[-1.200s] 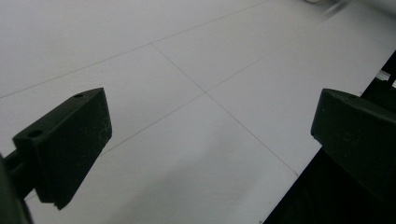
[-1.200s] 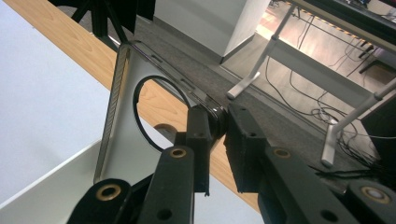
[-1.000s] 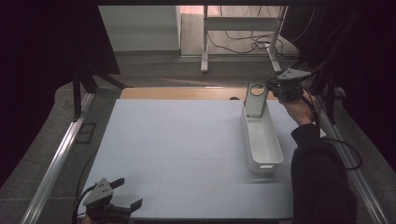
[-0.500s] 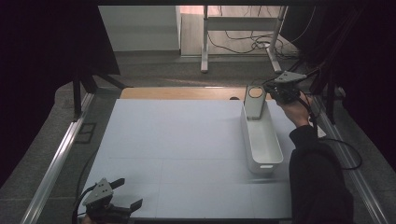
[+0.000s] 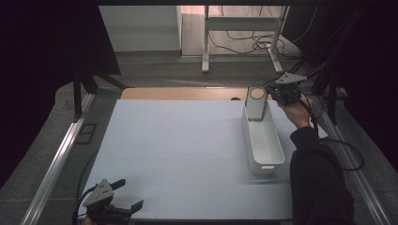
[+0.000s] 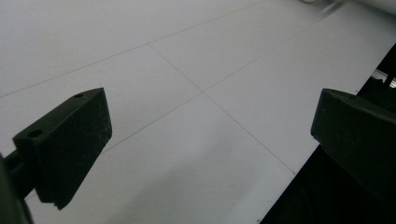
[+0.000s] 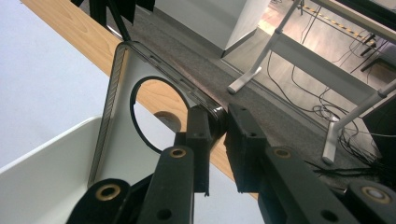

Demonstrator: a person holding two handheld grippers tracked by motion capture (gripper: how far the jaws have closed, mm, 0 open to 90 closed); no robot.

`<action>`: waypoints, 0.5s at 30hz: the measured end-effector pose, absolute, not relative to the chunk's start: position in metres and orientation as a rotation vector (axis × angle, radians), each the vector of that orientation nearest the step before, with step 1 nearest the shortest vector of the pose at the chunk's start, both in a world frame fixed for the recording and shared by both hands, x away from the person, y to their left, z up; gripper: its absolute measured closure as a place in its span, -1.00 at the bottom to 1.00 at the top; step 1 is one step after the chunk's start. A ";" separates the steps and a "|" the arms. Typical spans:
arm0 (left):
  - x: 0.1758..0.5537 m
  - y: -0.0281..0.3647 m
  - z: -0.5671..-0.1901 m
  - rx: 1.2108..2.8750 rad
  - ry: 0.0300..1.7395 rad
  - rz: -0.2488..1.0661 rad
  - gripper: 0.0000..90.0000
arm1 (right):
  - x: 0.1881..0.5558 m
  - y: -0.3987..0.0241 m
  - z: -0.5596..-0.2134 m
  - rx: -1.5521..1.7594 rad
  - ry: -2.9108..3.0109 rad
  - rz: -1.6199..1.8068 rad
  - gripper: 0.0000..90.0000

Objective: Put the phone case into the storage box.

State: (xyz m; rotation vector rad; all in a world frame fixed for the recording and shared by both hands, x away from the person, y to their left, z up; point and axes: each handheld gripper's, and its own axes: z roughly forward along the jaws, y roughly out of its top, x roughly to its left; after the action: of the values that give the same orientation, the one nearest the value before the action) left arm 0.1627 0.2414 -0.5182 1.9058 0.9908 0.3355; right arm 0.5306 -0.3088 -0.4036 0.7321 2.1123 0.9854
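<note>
1. High view caught my right claw [image 5: 271, 96] clamped on the corner of a clear phone case [image 5: 256, 103], held upright over the far end of the white bin [image 5: 273, 154].
2. My left claw [image 5: 123, 196] rested open at the surface's [image 5: 178, 140] near edge.
3. Lowering and release remained, I judged.

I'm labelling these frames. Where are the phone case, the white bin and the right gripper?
phone case [image 5: 256, 105]: high view, its flat back.
white bin [image 5: 268, 164]: high view, near end wall.
right gripper [image 7: 223, 128]: right gripper view, between its fingertips.
</note>
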 end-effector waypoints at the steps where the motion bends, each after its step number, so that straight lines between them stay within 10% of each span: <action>1: 0.163 0.241 -0.518 1.906 0.990 0.335 -1.00 | 0.531 -0.309 -0.404 0.740 2.111 0.988 0.74; 15: 0.163 0.241 -0.518 1.905 0.989 0.334 -1.00 | 0.532 -0.307 -0.404 0.770 2.085 0.985 0.56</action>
State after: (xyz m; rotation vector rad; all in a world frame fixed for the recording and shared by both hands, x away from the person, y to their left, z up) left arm 0.1627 0.2415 -0.5182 1.9054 0.9889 0.3336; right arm 0.5315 -0.3074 -0.4045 0.7698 2.0855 0.9848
